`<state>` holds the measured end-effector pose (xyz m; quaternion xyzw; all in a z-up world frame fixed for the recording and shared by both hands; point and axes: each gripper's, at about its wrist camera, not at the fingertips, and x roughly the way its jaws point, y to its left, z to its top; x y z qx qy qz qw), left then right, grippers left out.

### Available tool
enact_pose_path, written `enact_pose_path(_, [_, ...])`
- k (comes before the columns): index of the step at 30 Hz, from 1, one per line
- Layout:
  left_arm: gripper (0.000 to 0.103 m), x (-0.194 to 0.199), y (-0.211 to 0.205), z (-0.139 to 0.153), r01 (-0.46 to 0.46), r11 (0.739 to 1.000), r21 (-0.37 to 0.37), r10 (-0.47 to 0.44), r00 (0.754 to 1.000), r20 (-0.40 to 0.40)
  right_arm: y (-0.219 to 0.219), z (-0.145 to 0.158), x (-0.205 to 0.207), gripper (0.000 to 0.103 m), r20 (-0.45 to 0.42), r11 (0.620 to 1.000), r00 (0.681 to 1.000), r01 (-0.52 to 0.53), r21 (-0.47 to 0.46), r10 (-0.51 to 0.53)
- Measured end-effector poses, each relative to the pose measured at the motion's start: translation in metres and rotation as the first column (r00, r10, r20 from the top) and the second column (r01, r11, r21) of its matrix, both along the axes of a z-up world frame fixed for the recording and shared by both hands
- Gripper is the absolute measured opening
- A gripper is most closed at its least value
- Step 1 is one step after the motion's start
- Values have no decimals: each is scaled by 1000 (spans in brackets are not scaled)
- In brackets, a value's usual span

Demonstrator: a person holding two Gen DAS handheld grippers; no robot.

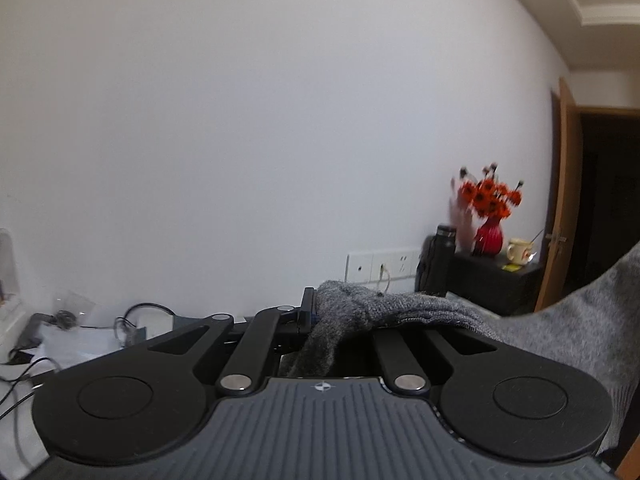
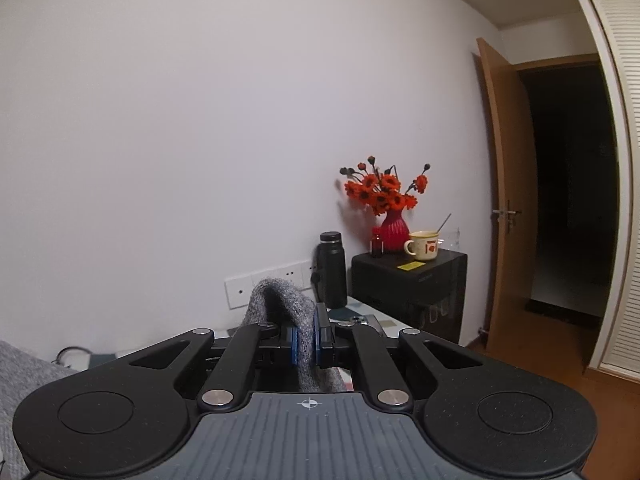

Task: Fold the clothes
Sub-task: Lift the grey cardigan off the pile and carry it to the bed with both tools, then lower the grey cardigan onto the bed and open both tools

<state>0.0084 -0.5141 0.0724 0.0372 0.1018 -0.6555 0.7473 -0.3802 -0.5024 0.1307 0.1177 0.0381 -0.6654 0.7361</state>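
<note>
both claws, left claw (image 1: 316, 312) and right claw (image 2: 306, 340), are clamped tight on the grey sweater (image 1: 560, 332), lifting it clear, likely to spread it for folding.

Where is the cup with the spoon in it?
The cup sits on the black cabinet right of the red vase, by the open door, in the right wrist view.
</note>
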Motion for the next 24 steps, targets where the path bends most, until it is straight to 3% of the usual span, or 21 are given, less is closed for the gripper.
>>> enact_pose_path(8, [5, 5, -122, -23, -84, 987, 135, 84, 996, 10, -169, -22, 19, 6, -27, 997, 999, -45, 64, 47])
enact_pose_path(13, [5, 2, -211, -51, -211, 953, 218, 211, 977, 21, -289, -50, 39, 6, 7, 984, 991, -136, 116, 136])
enact_pose_path(15, [5, 2, -254, -70, -275, 923, 268, 274, 961, 44, -344, -69, 50, 6, 14, 970, 985, -174, 171, 175])
enact_pose_path(19, [5, 6, -324, -117, -380, 836, 396, 371, 923, 103, -447, -124, 82, 7, -54, 934, 969, -216, 284, 240])
enact_pose_path(24, [5, 14, -371, -162, -463, 728, 506, 454, 878, 151, -539, -193, 132, 7, -88, 876, 942, -262, 404, 323])
